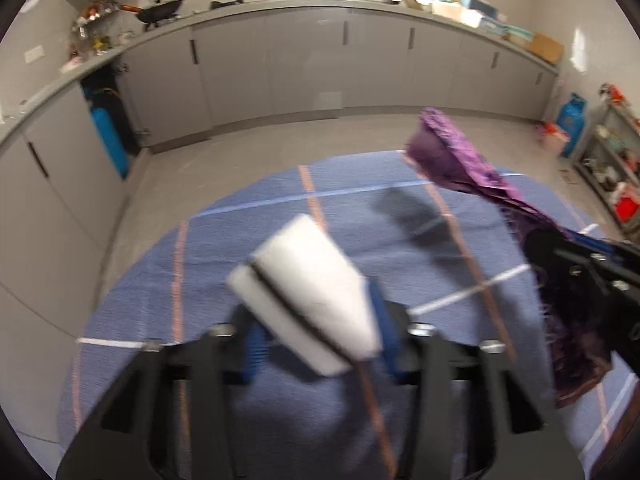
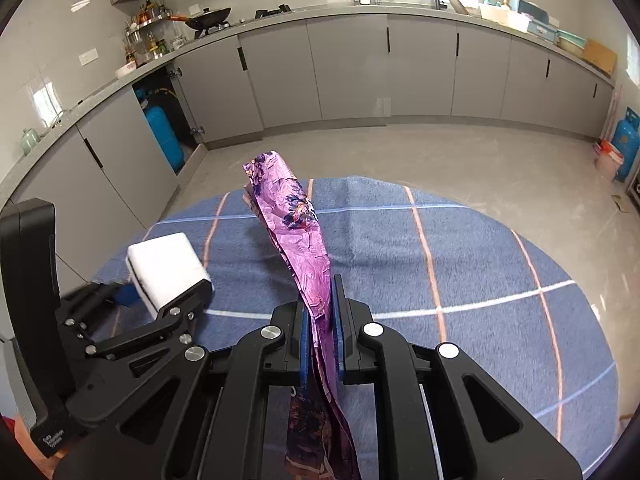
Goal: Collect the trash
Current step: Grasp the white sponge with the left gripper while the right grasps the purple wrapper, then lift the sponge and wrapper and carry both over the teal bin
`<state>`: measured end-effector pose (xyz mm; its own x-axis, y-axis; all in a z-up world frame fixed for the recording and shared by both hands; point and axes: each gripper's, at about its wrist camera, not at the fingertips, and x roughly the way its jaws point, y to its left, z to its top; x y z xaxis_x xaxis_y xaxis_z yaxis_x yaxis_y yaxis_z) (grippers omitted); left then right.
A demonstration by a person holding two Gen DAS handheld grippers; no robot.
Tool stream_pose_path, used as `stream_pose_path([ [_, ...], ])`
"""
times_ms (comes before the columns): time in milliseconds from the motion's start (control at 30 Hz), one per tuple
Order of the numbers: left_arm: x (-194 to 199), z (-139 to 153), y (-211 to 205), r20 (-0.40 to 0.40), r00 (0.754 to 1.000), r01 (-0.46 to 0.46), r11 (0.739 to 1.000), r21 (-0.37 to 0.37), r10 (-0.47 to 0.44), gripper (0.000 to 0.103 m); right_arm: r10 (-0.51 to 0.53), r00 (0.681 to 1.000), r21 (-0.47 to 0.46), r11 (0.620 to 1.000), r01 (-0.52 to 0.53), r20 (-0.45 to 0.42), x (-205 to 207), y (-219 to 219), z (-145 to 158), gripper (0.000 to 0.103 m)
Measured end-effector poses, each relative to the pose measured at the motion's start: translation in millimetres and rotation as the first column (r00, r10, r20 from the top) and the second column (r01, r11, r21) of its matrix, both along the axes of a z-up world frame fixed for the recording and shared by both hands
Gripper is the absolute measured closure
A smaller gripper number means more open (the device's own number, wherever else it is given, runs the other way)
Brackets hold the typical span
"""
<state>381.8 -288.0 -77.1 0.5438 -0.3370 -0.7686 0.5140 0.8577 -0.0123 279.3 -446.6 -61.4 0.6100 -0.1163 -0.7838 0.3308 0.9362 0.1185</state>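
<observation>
Two grippers above a blue plaid tablecloth (image 2: 480,248): left gripper (image 1: 316,316) pinching one white foam block (image 1: 304,292), right gripper (image 2: 320,320) clamping one crumpled purple foil wrapper (image 2: 296,232).

Blue tablecloth (image 2: 480,264) with orange and white check lines, grey cabinets (image 2: 352,72) all along the back, a black wok (image 2: 210,16) on the worktop (image 2: 280,16), blue gas cylinder (image 2: 164,136) tucked underneath.

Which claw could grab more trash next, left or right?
Neither is free right now. The left claw is shut on the white foam block, and the right claw is shut on the purple wrapper. Both hover over the blue tablecloth; each probably has to drop its piece first.
</observation>
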Motion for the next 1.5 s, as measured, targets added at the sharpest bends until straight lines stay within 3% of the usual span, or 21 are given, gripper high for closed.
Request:
stream_pose_path([
  [200, -22, 7, 11, 0.011, 1.0, -0.028, 1.0, -0.002, 0.028, 0.07, -0.003, 1.0, 0.001, 1.0, 0.003, 0.022, -20, 11, 12, 0.092],
  [367, -57, 27, 44, 0.03, 0.998, -0.051, 0.998, -0.038, 0.052, 0.07, -0.005, 0.999, 0.026, 1.0, 0.004, 0.038, -47, 24, 22, 0.092],
  [733, -147, 55, 115, 0.053, 0.991, -0.124, 0.992, -0.016, 0.125, 0.07, 0.05, 0.996, 0.066, 0.996, -0.055, 0.08, -112, 91, 44, 0.092],
  [1100, -212, 58, 182, 0.039, 0.978, -0.206, 0.978, -0.018, 0.207, 0.07, 0.083, 0.993, 0.132, 0.987, -0.095, 0.088, -156, 151, 47, 0.092],
  [1500, -243, 58, 233, 0.05, 0.952, -0.301, 0.954, -0.01, 0.301, 0.07, 0.141, 0.986, 0.164, 0.974, -0.154, 0.089, -176, 208, 45, 0.092],
])
